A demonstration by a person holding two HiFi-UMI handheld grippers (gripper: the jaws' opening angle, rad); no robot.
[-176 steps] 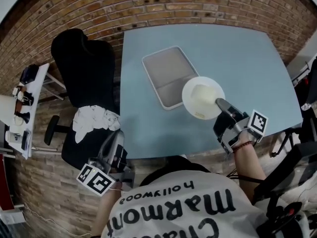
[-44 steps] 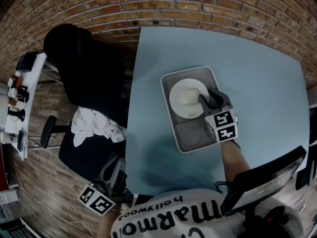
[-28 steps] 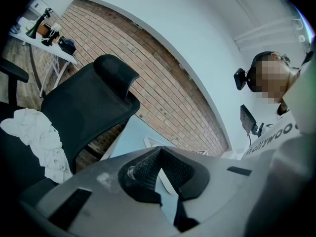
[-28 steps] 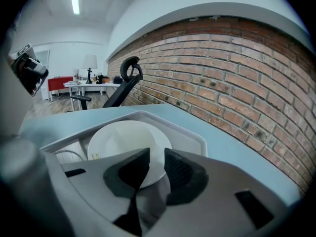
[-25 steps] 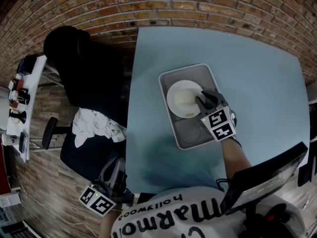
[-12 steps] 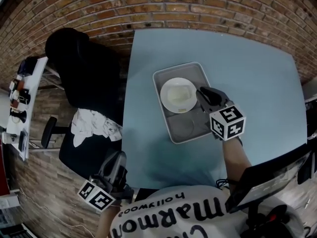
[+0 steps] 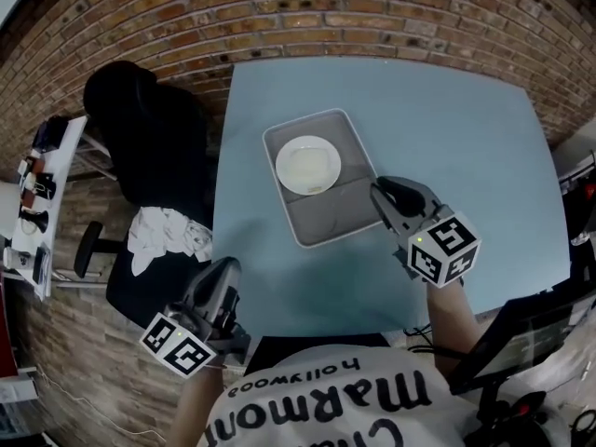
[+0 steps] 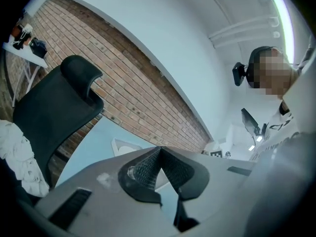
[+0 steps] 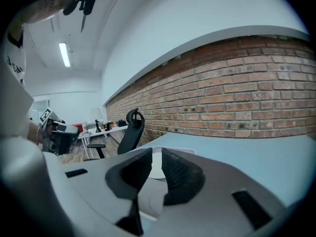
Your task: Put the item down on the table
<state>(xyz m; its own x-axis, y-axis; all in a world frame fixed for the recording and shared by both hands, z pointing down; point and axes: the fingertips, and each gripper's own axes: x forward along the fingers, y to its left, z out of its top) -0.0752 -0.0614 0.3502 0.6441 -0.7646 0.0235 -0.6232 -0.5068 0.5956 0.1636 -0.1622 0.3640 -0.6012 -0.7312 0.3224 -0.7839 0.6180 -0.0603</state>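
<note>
Right gripper (image 7: 382,194): jaws slightly parted, empty, over the table (image 7: 466,128) toward its near edge, just beside the tray (image 7: 326,214). Plate (image 7: 308,165) lies in the tray's far half, mid-table. Left gripper (image 7: 226,273) clenched, empty, off the near-left corner. Risk: a leftward swing clips the tray and shifts the plate. Chair (image 7: 149,147) at left edge, not obstructing.

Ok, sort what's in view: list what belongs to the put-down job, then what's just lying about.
Job: white plate; grey tray under it; blue table; right gripper, open, empty.

Lying about: black office chair; white cloth on it; side desk with small items; left gripper, shut, off the table.
</note>
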